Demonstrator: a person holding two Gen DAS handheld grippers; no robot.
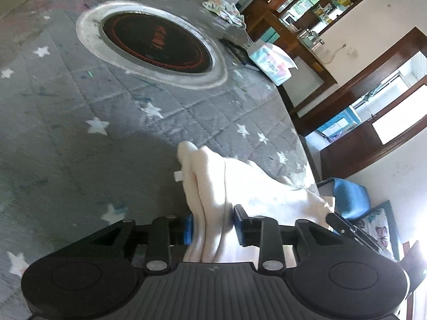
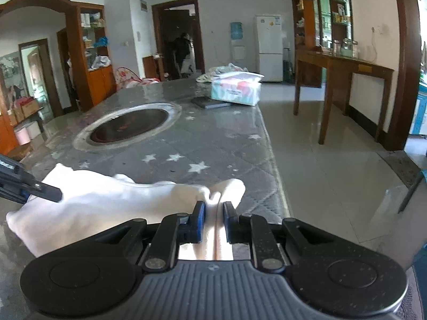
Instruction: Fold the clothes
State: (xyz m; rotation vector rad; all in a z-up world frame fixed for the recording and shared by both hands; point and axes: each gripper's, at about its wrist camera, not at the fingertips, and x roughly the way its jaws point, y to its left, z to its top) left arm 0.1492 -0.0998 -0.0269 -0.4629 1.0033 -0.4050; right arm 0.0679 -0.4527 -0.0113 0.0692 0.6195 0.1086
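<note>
A white garment (image 2: 106, 200) lies at the near edge of a grey quilted star-print table cover (image 2: 213, 144). My left gripper (image 1: 212, 226) is shut on a bunched edge of the white garment (image 1: 213, 181). My right gripper (image 2: 214, 221) is shut on another bunched edge of it, near the table's right edge. The left gripper's fingers (image 2: 40, 188) show at the left of the right wrist view, on the garment. The right gripper's fingertip (image 1: 347, 224) shows at the right of the left wrist view.
A round black hotplate (image 2: 128, 125) is sunk into the table's middle. A tissue pack (image 2: 236, 89), a dark flat book (image 2: 210, 102) and crumpled cloth (image 2: 221, 70) lie at the far end. A wooden side table (image 2: 344, 72) stands right, across tiled floor.
</note>
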